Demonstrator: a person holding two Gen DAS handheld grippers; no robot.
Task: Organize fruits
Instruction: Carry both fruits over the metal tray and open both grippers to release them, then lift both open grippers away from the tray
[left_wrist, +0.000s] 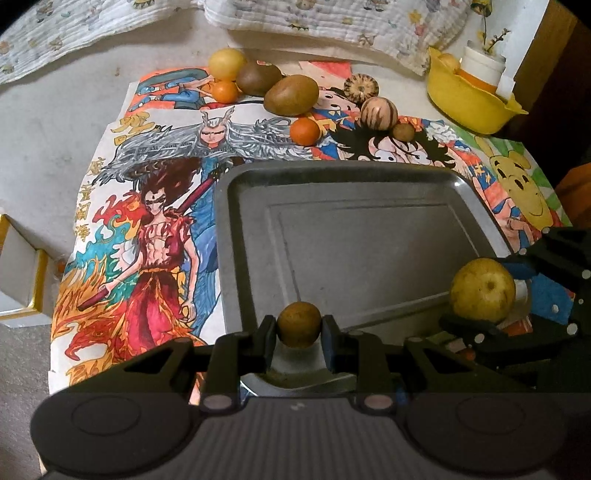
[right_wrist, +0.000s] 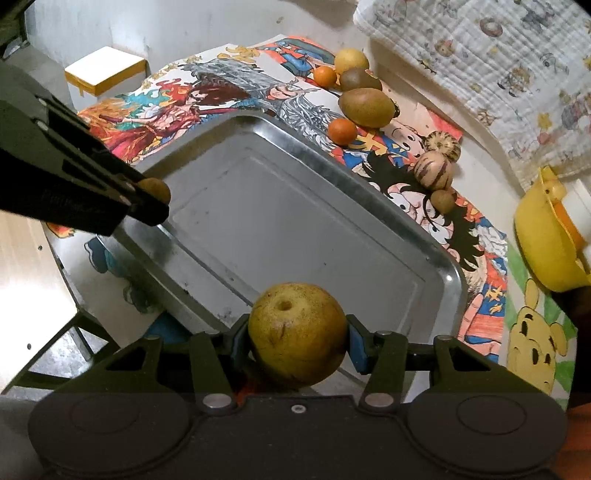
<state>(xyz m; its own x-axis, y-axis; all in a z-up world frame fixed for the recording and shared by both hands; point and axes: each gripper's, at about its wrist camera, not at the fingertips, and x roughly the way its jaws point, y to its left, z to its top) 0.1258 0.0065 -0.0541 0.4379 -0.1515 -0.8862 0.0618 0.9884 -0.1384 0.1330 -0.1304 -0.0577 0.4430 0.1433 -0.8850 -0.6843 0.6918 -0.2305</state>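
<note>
1. Boxes first: a white box with a yellow rim (left_wrist: 22, 273) sits at the left edge of the left wrist view, off the drawings.
2. Coloured cartoon drawings (left_wrist: 147, 236) cover the table (left_wrist: 48, 122) under everything else.
3. Low in the centre of that view, the left hand-held gripper (left_wrist: 299, 328) is clamped on a small round brown fruit (left_wrist: 299, 324), its pads pressing either side, above the near left corner of the metal tray (left_wrist: 369, 177). It looks light and firm with a thin rind; a hold across its widest part suits it, since a round skin could squirt out of an off-centre pinch.
4. The tray fills the middle of both views and is bare inside.
5. Along the upper part of the left wrist view, beyond the tray, loose fruit lies in a row: a yellow round fruit (left_wrist: 226, 63), two small oranges (left_wrist: 224, 91), two brown oval fruits (left_wrist: 291, 95), two striped melon-like fruits (left_wrist: 378, 113) and another little brown one (left_wrist: 403, 132).
6. At bottom centre of the right wrist view, the right hand-held gripper (right_wrist: 298, 341) is closed on a yellow pear-like fruit (right_wrist: 297, 336), held across its belly over the tray's near edge. I judge it heavier and easily bruised, so it wants setting down gently rather than dropping.
7. A yellow bowl (left_wrist: 469, 107) stands at the upper right.
</note>
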